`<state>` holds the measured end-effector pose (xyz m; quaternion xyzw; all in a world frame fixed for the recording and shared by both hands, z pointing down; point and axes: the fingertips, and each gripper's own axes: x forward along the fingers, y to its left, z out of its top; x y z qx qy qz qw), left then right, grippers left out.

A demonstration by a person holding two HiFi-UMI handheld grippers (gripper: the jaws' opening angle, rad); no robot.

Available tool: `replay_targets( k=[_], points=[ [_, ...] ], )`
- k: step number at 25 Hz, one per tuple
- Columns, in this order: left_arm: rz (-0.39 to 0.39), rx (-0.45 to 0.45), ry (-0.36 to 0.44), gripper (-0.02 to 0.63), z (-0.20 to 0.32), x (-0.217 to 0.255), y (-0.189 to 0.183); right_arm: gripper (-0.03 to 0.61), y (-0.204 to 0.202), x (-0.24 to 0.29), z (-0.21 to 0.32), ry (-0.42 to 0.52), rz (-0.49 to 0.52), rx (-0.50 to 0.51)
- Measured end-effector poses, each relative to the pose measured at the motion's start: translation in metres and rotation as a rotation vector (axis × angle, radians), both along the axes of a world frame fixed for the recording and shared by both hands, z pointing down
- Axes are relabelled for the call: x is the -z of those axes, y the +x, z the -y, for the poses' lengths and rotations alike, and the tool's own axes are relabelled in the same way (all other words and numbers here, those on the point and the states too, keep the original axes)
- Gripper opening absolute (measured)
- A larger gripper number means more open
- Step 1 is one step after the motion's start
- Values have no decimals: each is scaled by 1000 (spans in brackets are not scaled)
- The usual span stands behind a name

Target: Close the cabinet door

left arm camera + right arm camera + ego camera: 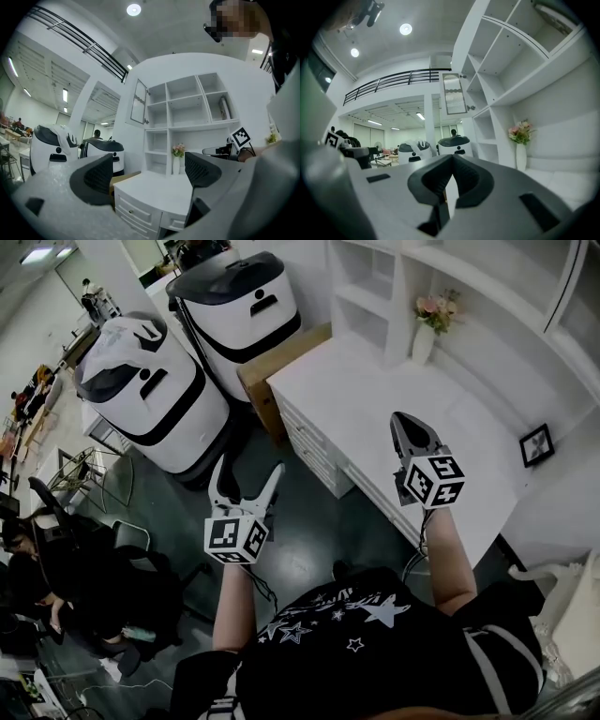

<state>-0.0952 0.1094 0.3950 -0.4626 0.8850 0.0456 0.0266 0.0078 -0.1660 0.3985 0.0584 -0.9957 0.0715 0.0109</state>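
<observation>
White shelving [506,96] ahead: ribbed-glass white cabinet door [454,93] hangs open, above-left of right gripper [451,161] — nearer, pinched together, empty; left gripper [150,173] gaping, empty.

I see the cabinet door [454,93] standing open: a white frame with ribbed glass, swung outward at the upper left of the white cabinet [187,127].
</observation>
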Motion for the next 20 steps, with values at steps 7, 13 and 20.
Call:
replay_targets(
  k=[7,13,20],
  points=[
    [24,11,35,474,37,20,-51,5,-47,18,42,9,35,5],
    [32,-7,38,474,52,30,-78,5,-73,37,51,15,78,6],
    [96,-57,57,474,73,55,-121,5,-111,69,57,84,124,4]
  ],
)
